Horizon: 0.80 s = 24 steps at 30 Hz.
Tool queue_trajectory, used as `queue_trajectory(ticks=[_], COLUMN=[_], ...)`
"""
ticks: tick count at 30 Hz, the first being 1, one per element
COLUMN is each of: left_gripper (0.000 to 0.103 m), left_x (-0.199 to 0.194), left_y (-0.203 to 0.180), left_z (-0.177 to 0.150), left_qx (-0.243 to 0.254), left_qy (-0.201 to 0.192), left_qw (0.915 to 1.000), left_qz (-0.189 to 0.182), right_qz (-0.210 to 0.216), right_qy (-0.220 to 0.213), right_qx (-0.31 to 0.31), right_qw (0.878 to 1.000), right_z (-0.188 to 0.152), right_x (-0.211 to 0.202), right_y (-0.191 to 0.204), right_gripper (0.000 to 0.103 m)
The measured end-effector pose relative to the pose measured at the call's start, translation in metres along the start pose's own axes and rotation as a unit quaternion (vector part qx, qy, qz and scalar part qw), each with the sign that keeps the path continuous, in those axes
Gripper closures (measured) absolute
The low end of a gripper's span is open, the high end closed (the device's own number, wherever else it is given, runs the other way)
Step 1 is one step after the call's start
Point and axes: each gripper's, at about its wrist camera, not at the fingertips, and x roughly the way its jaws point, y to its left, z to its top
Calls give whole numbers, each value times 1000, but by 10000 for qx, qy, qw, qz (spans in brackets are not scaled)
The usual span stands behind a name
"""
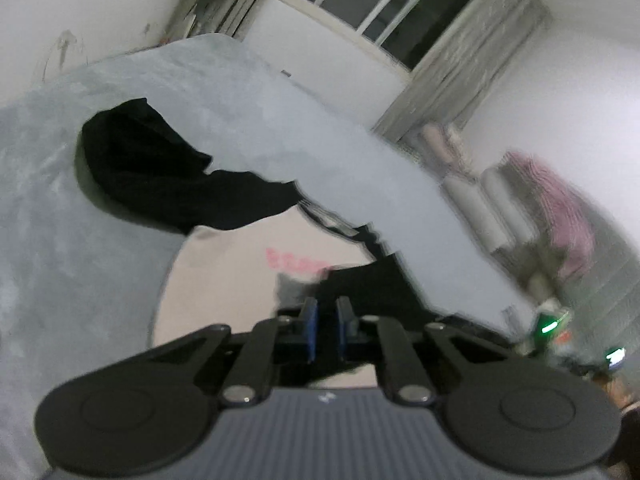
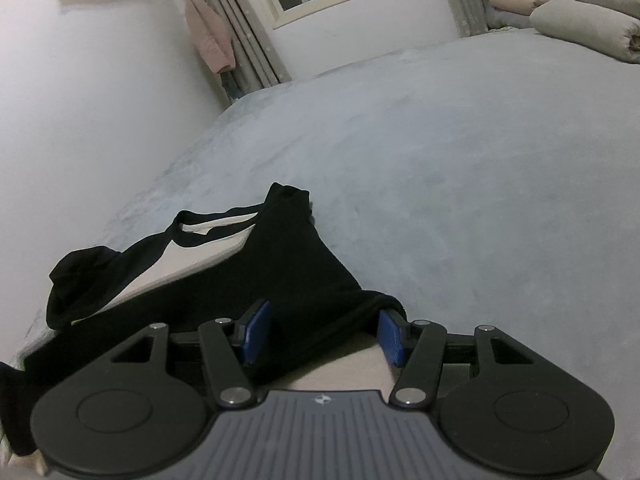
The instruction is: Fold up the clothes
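We hold our left gripper [image 1: 327,312] with its blue pads nearly together; motion blur keeps us from telling whether any cloth is pinched between them. Our right gripper [image 2: 324,328] stands wide open, a black sleeve of the shirt [image 2: 224,264] lying between its fingers, ungripped. The black-and-cream shirt lies on the grey bed [image 2: 460,180], near its wall-side edge.

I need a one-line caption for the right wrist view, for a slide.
Right tongs open over the black sleeve of a black-and-cream shirt lying on a grey bed cover.
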Motion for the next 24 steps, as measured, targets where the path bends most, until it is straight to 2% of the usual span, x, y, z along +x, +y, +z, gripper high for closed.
queue_trajectory(ticks=[5,11,16,18,20,24], left_gripper=[94,92,79,58,49,45], left_x=[-14,-37,-44,-43,-43,-44], left_y=[-1,-8,-7,-5,-3,0], left_z=[-8,-13,-20,-19,-18,-18], left_qx=[-267,6,257,245,266,347], left_qy=[-64,-390,-408,-409,-437,-488], left_qw=[9986,9987,9988,9988,9986,9977], left_qz=[-454,-331,-33,57,130,320], right_qz=[72,-151,-327,-440,-554,-781], right_qy=[56,97,185,240,295,404], right_qx=[-12,-481,-737,-783,-829,-919], right_qw=[10000,9987,9966,9957,9946,9919], right_z=[0,-3,-4,-3,-2,0], right_x=[1,4,2,-2,-5,-13], right_y=[-4,10,19,22,24,30], right_gripper=[48,45,33,32,32,30])
